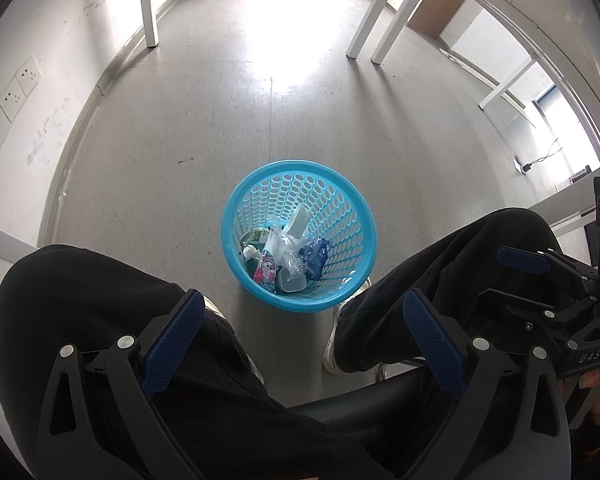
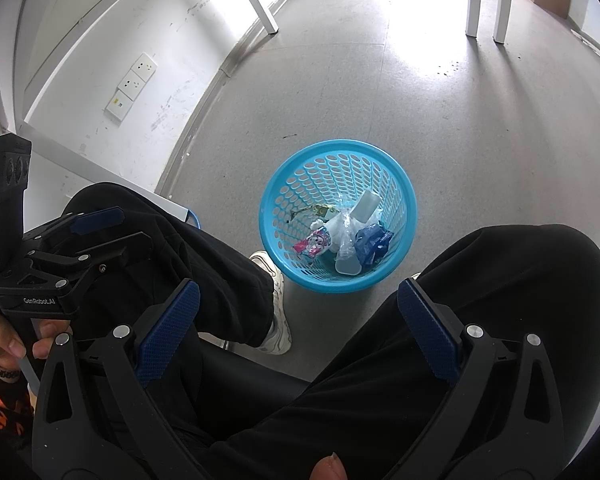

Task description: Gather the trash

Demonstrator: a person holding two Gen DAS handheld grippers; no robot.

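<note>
Left wrist view: left gripper (image 1: pixel 302 340) jaws spread wide, nothing between the blue pads (image 1: pixel 175 344). Beyond them, a blue mesh basket (image 1: pixel 256 200) stands on the grey floor (image 1: pixel 220 120) between the seated person's black-trousered knees. Inside lie a crumpled clear wrapper (image 1: pixel 281 245), a dark blue bag (image 1: pixel 316 255) and a pink packet (image 1: pixel 267 268). Right gripper (image 1: pixel 512 280) at far right, jaws apart, empty.

Right wrist view: right gripper (image 2: pixel 298 334) wide open, empty. Basket (image 2: pixel 300 172) ahead on the floor, trash at its bottom. Left gripper (image 2: pixel 108 232) at left, hand-held, jaws parted.
</note>
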